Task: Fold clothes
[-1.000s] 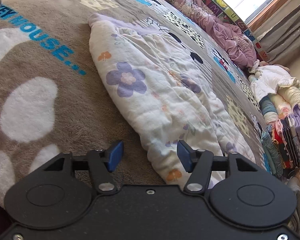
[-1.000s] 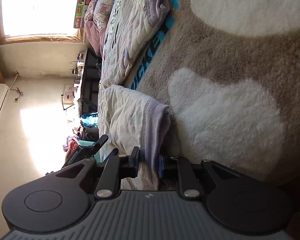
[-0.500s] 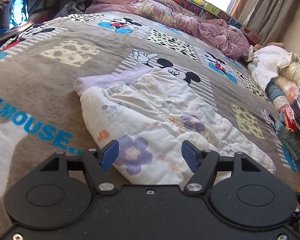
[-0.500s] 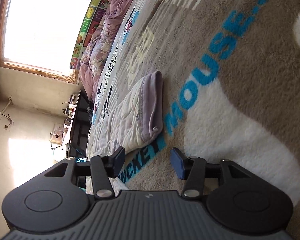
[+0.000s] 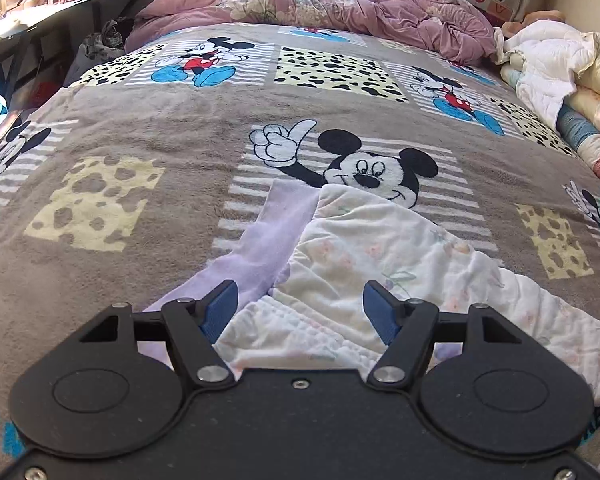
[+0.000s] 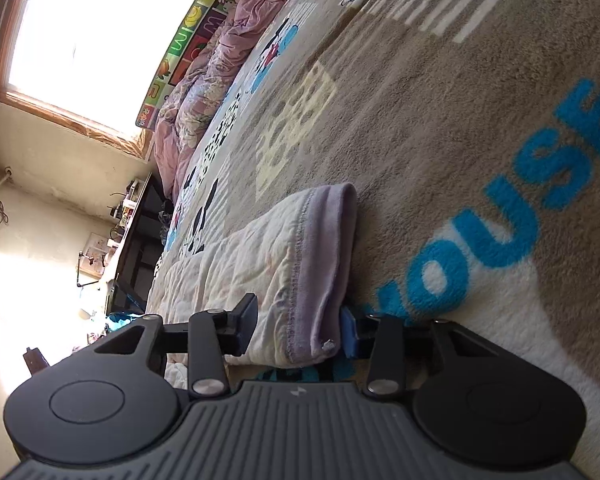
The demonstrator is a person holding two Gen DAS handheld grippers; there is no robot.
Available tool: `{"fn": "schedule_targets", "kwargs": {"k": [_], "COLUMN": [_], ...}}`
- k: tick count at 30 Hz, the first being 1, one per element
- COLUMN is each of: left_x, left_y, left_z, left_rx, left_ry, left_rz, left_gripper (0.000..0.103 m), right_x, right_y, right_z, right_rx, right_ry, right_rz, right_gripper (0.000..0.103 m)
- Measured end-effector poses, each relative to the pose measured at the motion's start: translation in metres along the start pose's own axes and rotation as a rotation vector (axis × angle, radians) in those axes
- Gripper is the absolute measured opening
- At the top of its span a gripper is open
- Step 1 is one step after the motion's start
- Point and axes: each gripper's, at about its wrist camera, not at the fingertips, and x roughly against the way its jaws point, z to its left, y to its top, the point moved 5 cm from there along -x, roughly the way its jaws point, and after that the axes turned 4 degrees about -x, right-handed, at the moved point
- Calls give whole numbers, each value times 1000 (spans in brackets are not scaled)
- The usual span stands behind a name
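Beneath you spreads the brown Mickey Mouse blanket (image 5: 148, 128). Your left gripper (image 5: 300, 310) gapes wide, gripping nothing, poised over the near end of the floral garment (image 5: 384, 248). Your right gripper (image 6: 298, 326) is partly open, its pads straddling the garment's lilac cuff (image 6: 324, 264) without pinching. White quilted cloth, rumpled, lilac-trimmed, lies flat.

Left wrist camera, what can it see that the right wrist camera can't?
Only the left wrist view shows the big Mickey face, the piled bedding along the bed's edge, and the open left gripper over the floral garment. Only the right wrist view shows the bright window, the blue lettering, and the open right gripper straddling the garment's purple cuff. Both show the garment, the Mickey blanket, the pink duvet and the desk.
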Motion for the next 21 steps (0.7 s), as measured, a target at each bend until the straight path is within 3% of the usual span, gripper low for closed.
{"fn": "schedule_targets", "kwargs": {"k": [8, 14, 16, 18, 21], "left_x": [-50, -75, -78, -78, -72], "left_y": [20, 29, 30, 31, 32], "left_z": [12, 14, 10, 7, 8], "left_rx": [-10, 5, -5, -16, -16], "left_ry": [-14, -92, -114, -119, -118], "left_rz": [89, 124, 120, 108, 73], "left_gripper": [76, 79, 59, 29, 15], "right_x": [-5, -9, -11, -13, -17], "right_y": [6, 10, 12, 15, 25], "right_z": [4, 2, 3, 3, 5], "right_rx": [45, 62, 67, 66, 69], "right_ry": [-4, 3, 7, 11, 10], "right_rz": [1, -4, -8, -12, -29], "right_gripper": [34, 22, 20, 17, 16]}}
